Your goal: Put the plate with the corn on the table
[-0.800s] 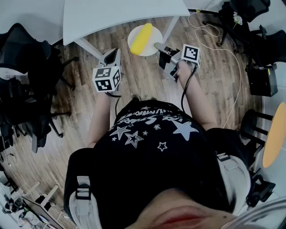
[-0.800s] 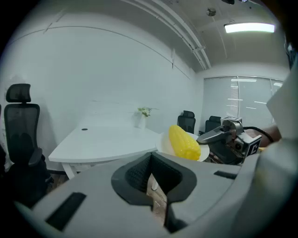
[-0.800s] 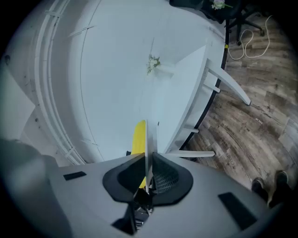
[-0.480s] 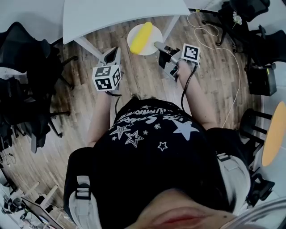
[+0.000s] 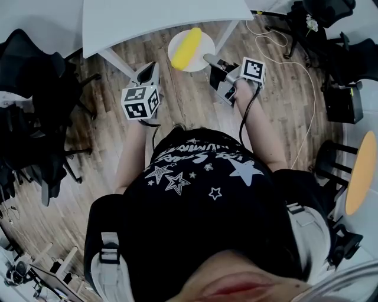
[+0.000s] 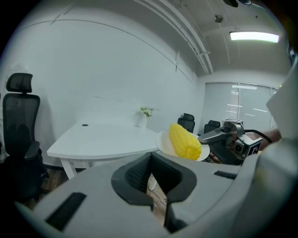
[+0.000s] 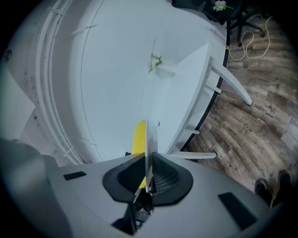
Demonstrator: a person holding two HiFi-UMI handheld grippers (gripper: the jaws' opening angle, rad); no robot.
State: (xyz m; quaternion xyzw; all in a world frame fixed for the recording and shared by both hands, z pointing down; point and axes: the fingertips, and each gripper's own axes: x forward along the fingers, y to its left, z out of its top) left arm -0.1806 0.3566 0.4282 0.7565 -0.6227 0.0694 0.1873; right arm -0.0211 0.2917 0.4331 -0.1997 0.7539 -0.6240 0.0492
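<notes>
Plate (image 5: 204,54) with corn (image 5: 187,48): rim clamped in right gripper (image 5: 208,59) | left gripper (image 5: 150,68) closed, empty | table (image 5: 159,17) edge lay just ahead, corn pointing toward it

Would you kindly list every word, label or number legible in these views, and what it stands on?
None can be read.
Shirt: white lettering above the stars, too warped to read.
Left marker cube and right marker cube: square patterns only, no letters.
</notes>
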